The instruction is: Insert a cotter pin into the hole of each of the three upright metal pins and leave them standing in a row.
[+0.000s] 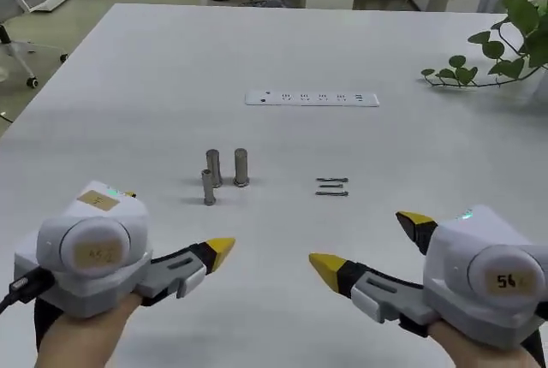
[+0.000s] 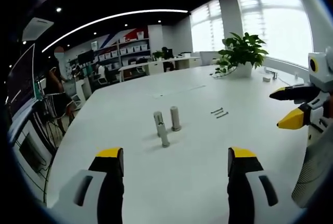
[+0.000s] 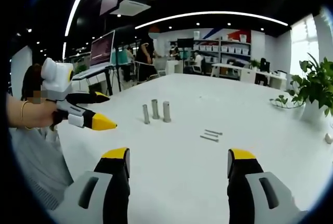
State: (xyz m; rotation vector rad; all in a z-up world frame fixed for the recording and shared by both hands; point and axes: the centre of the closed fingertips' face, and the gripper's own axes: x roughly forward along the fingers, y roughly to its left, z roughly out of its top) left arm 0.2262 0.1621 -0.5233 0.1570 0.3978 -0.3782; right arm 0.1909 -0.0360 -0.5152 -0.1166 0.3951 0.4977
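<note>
Three short grey metal pins (image 1: 224, 173) stand upright in a tight cluster at mid-table, two side by side and one in front; they also show as the pins (image 2: 166, 124) and the pins (image 3: 156, 111). Three thin cotter pins (image 1: 331, 186) lie flat in a small stack to their right, seen too as cotter pins (image 2: 219, 112) and cotter pins (image 3: 210, 135). My left gripper (image 1: 173, 221) hovers open near the table's front left, well short of the pins, with nothing between its jaws (image 2: 176, 153). My right gripper (image 1: 370, 242) is open and empty at the front right (image 3: 178, 153).
A white power strip (image 1: 312, 98) lies beyond the pins. A leafy plant (image 1: 505, 38) hangs over the far right edge. Bare white table (image 1: 274, 231) lies between the grippers and the pins. Office chairs and desks stand beyond the table.
</note>
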